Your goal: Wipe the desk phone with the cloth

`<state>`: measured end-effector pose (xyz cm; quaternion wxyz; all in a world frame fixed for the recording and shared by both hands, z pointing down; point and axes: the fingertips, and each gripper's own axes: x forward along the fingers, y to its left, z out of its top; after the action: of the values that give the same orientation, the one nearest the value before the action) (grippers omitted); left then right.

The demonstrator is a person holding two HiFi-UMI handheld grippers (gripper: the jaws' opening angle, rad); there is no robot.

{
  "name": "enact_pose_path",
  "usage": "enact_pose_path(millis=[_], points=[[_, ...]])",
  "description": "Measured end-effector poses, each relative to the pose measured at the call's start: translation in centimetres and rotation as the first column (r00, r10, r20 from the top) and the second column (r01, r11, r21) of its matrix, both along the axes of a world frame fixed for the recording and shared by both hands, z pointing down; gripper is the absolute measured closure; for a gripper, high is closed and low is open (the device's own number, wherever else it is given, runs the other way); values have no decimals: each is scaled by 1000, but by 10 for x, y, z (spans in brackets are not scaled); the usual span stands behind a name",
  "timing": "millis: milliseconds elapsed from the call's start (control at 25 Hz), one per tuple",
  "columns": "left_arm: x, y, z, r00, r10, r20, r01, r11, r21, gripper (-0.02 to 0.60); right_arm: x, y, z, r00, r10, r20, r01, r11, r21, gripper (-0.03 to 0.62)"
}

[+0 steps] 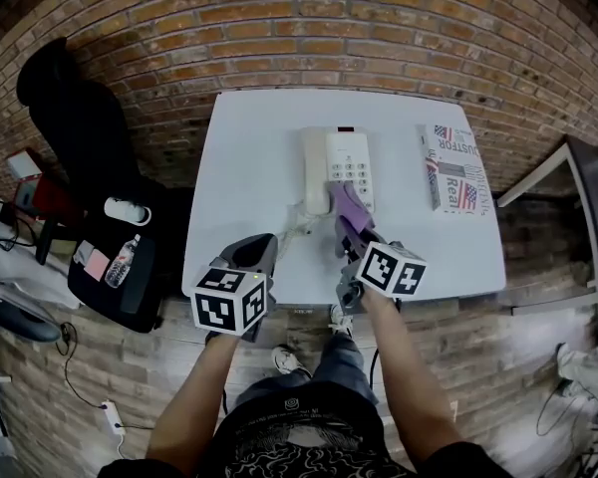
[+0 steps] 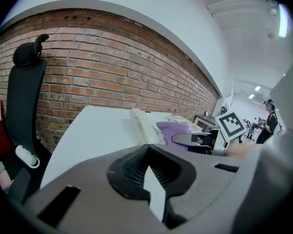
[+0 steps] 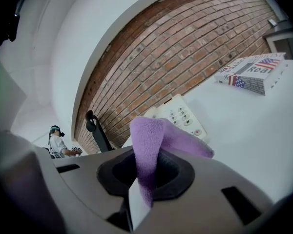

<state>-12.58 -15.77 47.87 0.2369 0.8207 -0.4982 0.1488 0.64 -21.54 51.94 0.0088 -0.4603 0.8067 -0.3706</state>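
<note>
A white desk phone (image 1: 347, 165) lies in the middle of the white table (image 1: 249, 167), its handset (image 1: 314, 172) on the left side. My right gripper (image 1: 354, 235) is shut on a purple cloth (image 1: 351, 210), and the cloth rests on the phone's near end. In the right gripper view the cloth (image 3: 149, 145) stands up from the shut jaws, with the keypad (image 3: 181, 116) just beyond it. My left gripper (image 1: 260, 255) hovers at the table's front edge, left of the phone, shut on nothing. The left gripper view shows the handset (image 2: 144, 126) and the cloth (image 2: 175, 128) ahead to the right.
A printed box (image 1: 450, 165) lies on the table's right side, also visible in the right gripper view (image 3: 254, 71). A black office chair (image 1: 80, 127) stands left of the table, with a bag and a bottle (image 1: 123, 259) on the floor. A brick wall (image 1: 309, 28) runs behind.
</note>
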Motion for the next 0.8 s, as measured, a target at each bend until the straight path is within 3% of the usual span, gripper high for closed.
enact_pose_path(millis=[800], points=[[-22, 22, 6, 999, -41, 9, 41, 999, -3, 575, -51, 22, 1, 995, -92, 37, 92, 996, 4, 546]])
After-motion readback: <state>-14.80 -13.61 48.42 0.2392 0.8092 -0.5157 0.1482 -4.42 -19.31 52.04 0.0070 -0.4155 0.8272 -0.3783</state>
